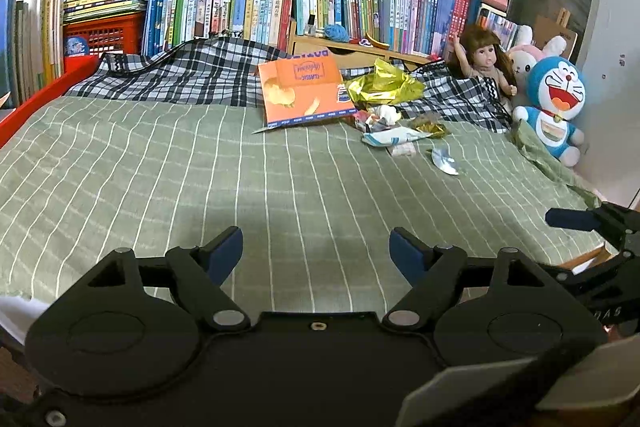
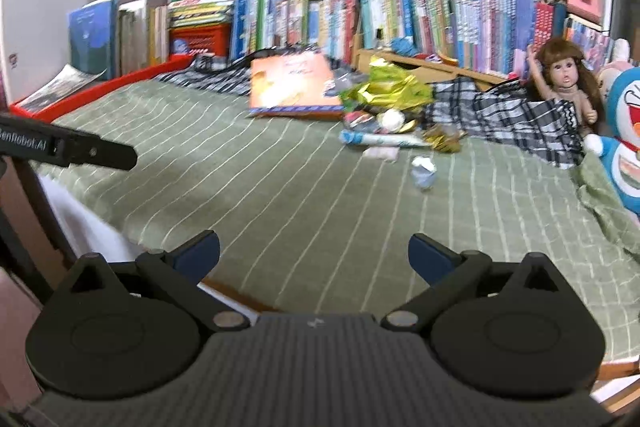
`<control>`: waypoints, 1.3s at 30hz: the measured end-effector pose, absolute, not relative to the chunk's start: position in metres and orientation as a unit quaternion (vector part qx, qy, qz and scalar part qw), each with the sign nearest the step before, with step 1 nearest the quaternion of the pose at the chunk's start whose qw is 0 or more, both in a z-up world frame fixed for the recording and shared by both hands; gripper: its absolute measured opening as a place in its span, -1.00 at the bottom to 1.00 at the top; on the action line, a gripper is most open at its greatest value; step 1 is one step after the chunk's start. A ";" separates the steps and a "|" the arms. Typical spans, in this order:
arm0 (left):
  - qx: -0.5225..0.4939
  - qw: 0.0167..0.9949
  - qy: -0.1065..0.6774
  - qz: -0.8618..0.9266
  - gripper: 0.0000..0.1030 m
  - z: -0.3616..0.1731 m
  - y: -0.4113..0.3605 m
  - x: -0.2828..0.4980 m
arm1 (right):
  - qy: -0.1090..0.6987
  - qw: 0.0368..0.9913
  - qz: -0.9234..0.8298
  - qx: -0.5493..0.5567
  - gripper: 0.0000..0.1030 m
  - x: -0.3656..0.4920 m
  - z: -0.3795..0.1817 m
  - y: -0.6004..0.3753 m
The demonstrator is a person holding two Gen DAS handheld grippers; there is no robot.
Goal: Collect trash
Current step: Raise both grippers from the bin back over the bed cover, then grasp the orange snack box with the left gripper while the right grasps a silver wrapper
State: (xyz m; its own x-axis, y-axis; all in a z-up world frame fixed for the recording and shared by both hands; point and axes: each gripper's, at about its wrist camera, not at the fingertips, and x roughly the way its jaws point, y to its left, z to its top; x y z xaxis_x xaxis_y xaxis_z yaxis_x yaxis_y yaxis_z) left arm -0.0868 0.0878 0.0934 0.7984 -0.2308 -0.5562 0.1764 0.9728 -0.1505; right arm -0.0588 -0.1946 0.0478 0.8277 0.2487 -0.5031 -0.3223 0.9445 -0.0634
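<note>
Green striped bedspread [image 1: 200, 167] under wide, empty left tongs [image 1: 316, 253] and right tongs [image 2: 314, 255], wrappers [image 1: 394, 133] far off.

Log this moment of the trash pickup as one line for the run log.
phase: approach | left gripper: open, empty | right gripper: open, empty | trash: orange chip box, gold foil wrapper, small wrappers on green striped bedsheet, untouched
</note>
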 end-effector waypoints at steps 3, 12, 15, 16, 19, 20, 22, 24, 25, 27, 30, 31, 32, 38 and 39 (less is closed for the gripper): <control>-0.045 0.947 0.298 -0.107 0.57 0.092 0.086 -0.071 | 0.248 0.957 0.138 -0.067 1.00 -0.048 0.051 -0.201; -0.059 0.954 0.281 -0.091 0.57 0.083 0.092 -0.011 | 0.251 0.961 0.105 -0.058 1.00 -0.007 0.049 -0.218; -0.067 0.957 0.266 -0.096 0.57 0.081 0.096 0.009 | 0.251 0.962 0.095 -0.052 1.00 0.008 0.047 -0.223; -0.067 0.958 0.262 -0.098 0.57 0.080 0.097 0.016 | 0.252 0.962 0.090 -0.049 1.00 0.013 0.045 -0.225; -0.072 0.959 0.255 -0.098 0.57 0.078 0.098 0.039 | 0.255 0.963 0.078 -0.043 1.00 0.030 0.042 -0.230; -0.075 0.959 0.256 -0.097 0.57 0.076 0.099 0.048 | 0.252 0.964 0.073 -0.046 1.00 0.036 0.040 -0.232; -0.077 0.959 0.258 -0.092 0.57 0.074 0.099 0.062 | 0.248 0.965 0.052 -0.061 1.00 0.049 0.036 -0.234; -0.069 0.960 0.256 -0.088 0.57 0.070 0.098 0.074 | 0.250 0.965 0.033 -0.072 1.00 0.063 0.032 -0.236; -0.064 0.961 0.255 -0.089 0.57 0.069 0.096 0.079 | 0.250 0.965 0.036 -0.069 1.00 0.068 0.030 -0.238; -0.057 0.961 0.254 -0.091 0.57 0.065 0.094 0.089 | 0.251 0.965 0.044 -0.059 1.00 0.078 0.029 -0.241; -0.059 0.961 0.255 -0.092 0.54 0.059 0.090 0.108 | 0.248 0.966 0.047 -0.062 1.00 0.093 0.025 -0.240; -0.059 0.961 0.256 -0.090 0.50 0.057 0.088 0.111 | 0.248 0.966 0.045 -0.063 1.00 0.097 0.024 -0.240; -0.058 0.961 0.257 -0.088 0.49 0.055 0.087 0.118 | 0.249 0.965 0.047 -0.061 0.99 0.102 0.022 -0.240; -0.055 0.960 0.261 -0.090 0.31 0.047 0.084 0.147 | 0.274 0.958 0.059 -0.055 0.80 0.131 0.009 -0.239; -0.059 0.959 0.261 -0.093 0.28 0.046 0.084 0.151 | 0.278 0.957 0.061 -0.053 0.77 0.134 0.006 -0.239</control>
State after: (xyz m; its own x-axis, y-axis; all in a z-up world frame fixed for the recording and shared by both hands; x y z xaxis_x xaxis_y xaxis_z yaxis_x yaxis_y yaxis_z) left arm 0.1509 0.0842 0.0461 0.8460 -0.2096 -0.4903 0.1479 0.9757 -0.1618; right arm 0.1343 -0.2390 0.0062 0.8382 0.0873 -0.5383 -0.1465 0.9869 -0.0682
